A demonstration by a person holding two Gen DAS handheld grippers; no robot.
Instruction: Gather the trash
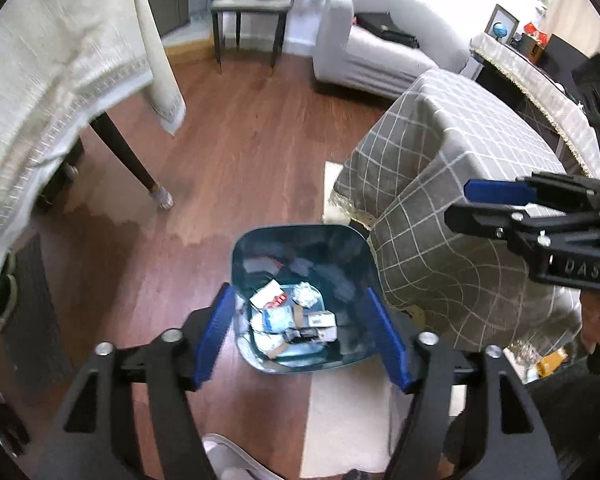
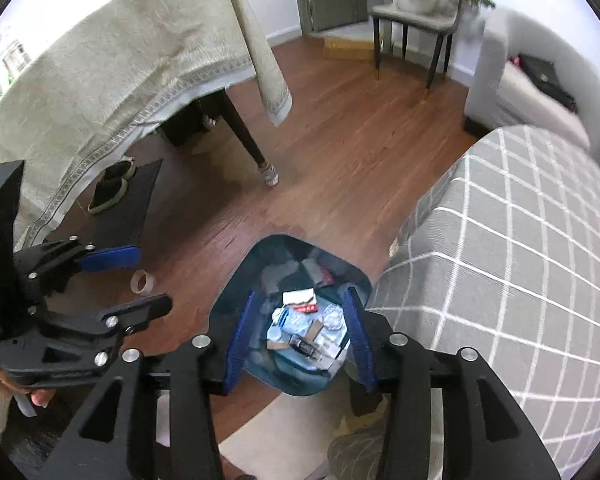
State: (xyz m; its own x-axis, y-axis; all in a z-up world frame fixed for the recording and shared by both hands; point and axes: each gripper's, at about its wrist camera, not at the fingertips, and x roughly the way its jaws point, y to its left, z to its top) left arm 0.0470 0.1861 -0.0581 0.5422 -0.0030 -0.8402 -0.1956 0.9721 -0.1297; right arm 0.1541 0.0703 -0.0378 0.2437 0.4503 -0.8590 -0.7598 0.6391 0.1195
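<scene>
A dark teal trash bin point(image 1: 342, 240) stands on the wood floor beside a low table with a grey checked cloth point(image 1: 440, 152). Inside lie several pieces of trash point(image 1: 296, 316): wrappers, small boxes and crumpled paper. My left gripper point(image 1: 304, 332) hangs open and empty above the bin. My right gripper point(image 2: 300, 344) is also open and empty over the bin point(image 2: 236, 292), with the trash point(image 2: 308, 328) between its blue fingers. Each gripper shows in the other's view, the right one point(image 1: 460, 204) and the left one point(image 2: 152, 280). A roll of clear tape point(image 2: 143, 282) lies on the floor left of the bin.
A dining table with a cream cloth point(image 2: 100, 76) stands to the left, its dark leg point(image 2: 252, 148) near the bin. Slippers point(image 2: 110, 188) lie on a dark mat. A chair point(image 2: 416, 24), a grey sofa point(image 2: 532, 80) and a pale rug point(image 2: 284, 432) lie around.
</scene>
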